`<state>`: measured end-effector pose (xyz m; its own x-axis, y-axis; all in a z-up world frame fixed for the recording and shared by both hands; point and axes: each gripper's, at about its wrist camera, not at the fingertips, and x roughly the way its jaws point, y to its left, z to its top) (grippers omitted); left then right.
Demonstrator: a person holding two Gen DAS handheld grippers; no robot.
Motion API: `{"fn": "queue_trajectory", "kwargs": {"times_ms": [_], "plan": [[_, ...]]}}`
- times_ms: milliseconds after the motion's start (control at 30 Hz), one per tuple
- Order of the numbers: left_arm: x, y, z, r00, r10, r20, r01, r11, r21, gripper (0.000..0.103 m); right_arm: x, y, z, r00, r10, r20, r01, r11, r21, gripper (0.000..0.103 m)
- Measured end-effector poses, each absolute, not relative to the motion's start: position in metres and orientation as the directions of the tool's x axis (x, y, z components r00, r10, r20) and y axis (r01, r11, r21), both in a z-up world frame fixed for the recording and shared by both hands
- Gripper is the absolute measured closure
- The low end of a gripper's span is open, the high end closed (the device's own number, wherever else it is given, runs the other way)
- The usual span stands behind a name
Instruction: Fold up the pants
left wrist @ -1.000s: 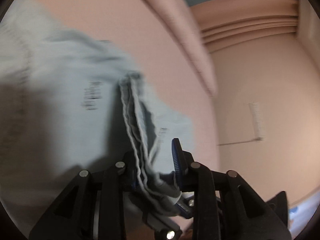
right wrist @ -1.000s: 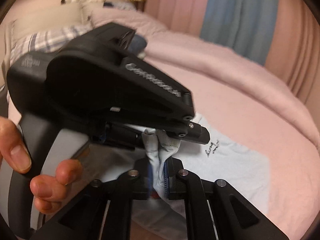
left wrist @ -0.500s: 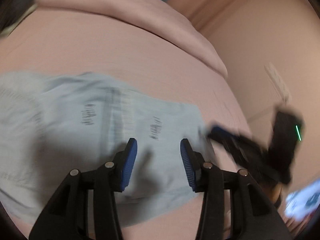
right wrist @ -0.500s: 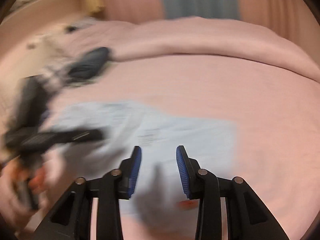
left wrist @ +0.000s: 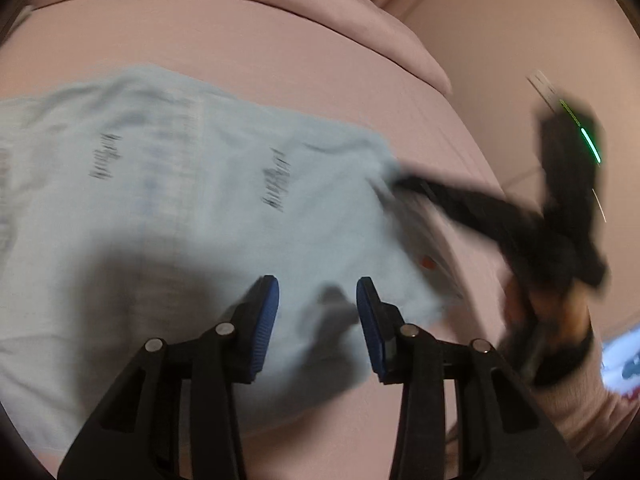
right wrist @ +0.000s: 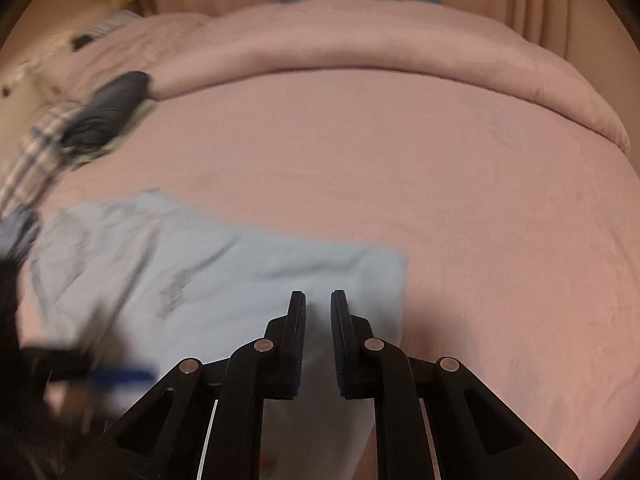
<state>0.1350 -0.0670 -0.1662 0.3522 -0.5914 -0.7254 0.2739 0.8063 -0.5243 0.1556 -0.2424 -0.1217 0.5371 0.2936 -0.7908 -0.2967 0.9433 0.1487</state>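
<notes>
Mid-frame on the pink bed [right wrist: 400,168], pale-blue pants [left wrist: 192,200] lie flat — print too blurry, maybe script. Left gripper [left wrist: 317,292] and right gripper [right wrist: 318,304] are both closing on nothing.

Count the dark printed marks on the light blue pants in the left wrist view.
2. One dark printed mark sits on the left part of the light blue pants lying on the pink bed; the other nearer the middle. Blur and folds may hide more.

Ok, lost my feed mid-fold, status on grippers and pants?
Left gripper jaws closing, empty, over pants. Right gripper jaws closing, nothing pinched, near pants' edge. Pants flat on bed. Dark clothes well clear.
</notes>
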Motion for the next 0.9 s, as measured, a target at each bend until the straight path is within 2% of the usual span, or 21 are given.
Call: {"fn": "queue_trajectory", "kwargs": {"times_ms": [67,167,233,300,367,533,700,767,900], "plan": [[0.133,-0.049,-0.168,0.38,-0.593,-0.71,0.207,0.803,-0.56,0.065,0.126,-0.233,-0.132,0.49,0.31,-0.815,-0.338,0.929,0.151,0.09],[0.132,-0.02,-0.174,0.406,-0.604,-0.686,0.141,0.783,-0.607,0.073,0.076,-0.219,-0.151,0.482,0.235,-0.844,-0.444,0.896,-0.004,0.09],[0.128,-0.009,-0.176,0.413,-0.601,-0.684,0.134,0.783,-0.607,0.074,0.061,-0.219,-0.143,0.476,0.219,-0.852,-0.482,0.875,-0.045,0.09],[0.121,-0.006,-0.173,0.421,-0.597,-0.683,0.133,0.786,-0.605,0.073,0.069,-0.218,-0.129,0.448,0.273,-0.852,-0.489,0.872,0.022,0.09],[0.117,-0.015,-0.173,0.435,-0.586,-0.684,0.134,0.793,-0.594,0.073,0.084,-0.21,-0.117,0.444,0.382,-0.811,-0.525,0.844,0.11,0.09],[0.107,-0.032,-0.159,0.447,-0.602,-0.662,0.134,0.776,-0.616,0.073,0.148,-0.141,-0.125,0.422,0.474,-0.773,-0.582,0.795,0.17,0.09],[0.099,-0.017,-0.158,0.446,-0.623,-0.642,0.144,0.758,-0.636,0.073,0.188,-0.076,-0.152,0.363,0.43,-0.826,-0.609,0.781,0.139,0.091],[0.089,-0.003,-0.153,0.461,-0.617,-0.638,0.136,0.759,-0.637,0.07,0.187,-0.069,-0.148,0.379,0.425,-0.822,-0.612,0.781,0.122,0.091],[0.053,0.041,-0.139,0.532,-0.601,-0.596,0.097,0.743,-0.662,0.055,0.191,-0.08,-0.139,0.372,0.452,-0.81,-0.573,0.799,0.183,0.091]]}}
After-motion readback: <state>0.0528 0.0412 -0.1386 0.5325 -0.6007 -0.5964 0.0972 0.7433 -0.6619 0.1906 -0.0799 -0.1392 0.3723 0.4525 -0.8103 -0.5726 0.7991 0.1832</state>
